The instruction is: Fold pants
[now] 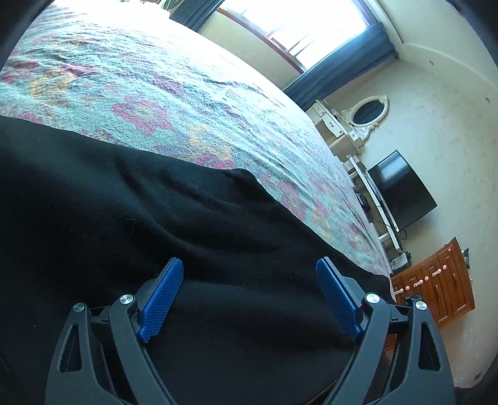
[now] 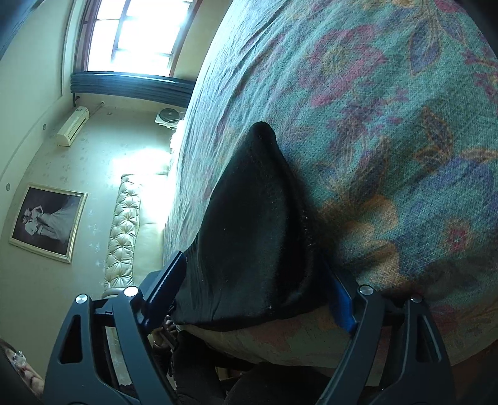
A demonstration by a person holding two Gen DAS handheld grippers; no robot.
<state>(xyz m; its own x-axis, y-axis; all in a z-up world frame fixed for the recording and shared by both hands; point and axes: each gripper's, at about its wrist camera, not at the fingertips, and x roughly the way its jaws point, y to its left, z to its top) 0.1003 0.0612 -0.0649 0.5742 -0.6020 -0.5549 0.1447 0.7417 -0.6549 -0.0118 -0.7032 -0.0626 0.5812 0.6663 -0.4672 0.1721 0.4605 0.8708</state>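
Black pants point(image 1: 155, 218) lie spread on a bed with a teal floral cover point(image 1: 174, 93). My left gripper point(image 1: 249, 264) hovers low over the dark cloth, its blue pads point(image 1: 162, 299) wide apart, so it is open with nothing pinched. In the right wrist view a pointed corner of the pants point(image 2: 249, 218) rises from the bed cover point(image 2: 389, 124) at the bed's edge. It fills the gap of my right gripper point(image 2: 252, 274). Its jaws stand wide, and the cloth brushes both blue pads point(image 2: 162, 286) and hides part of the right one. The cloth shows no squeeze.
Beyond the bed's far edge in the left wrist view are a black TV point(image 1: 401, 190), a wooden cabinet point(image 1: 435, 280), an oval mirror point(image 1: 368, 110) and a curtained window point(image 1: 298, 28). The right wrist view shows a tufted headboard point(image 2: 123, 230), a framed picture point(image 2: 46, 221) and an air conditioner point(image 2: 73, 126).
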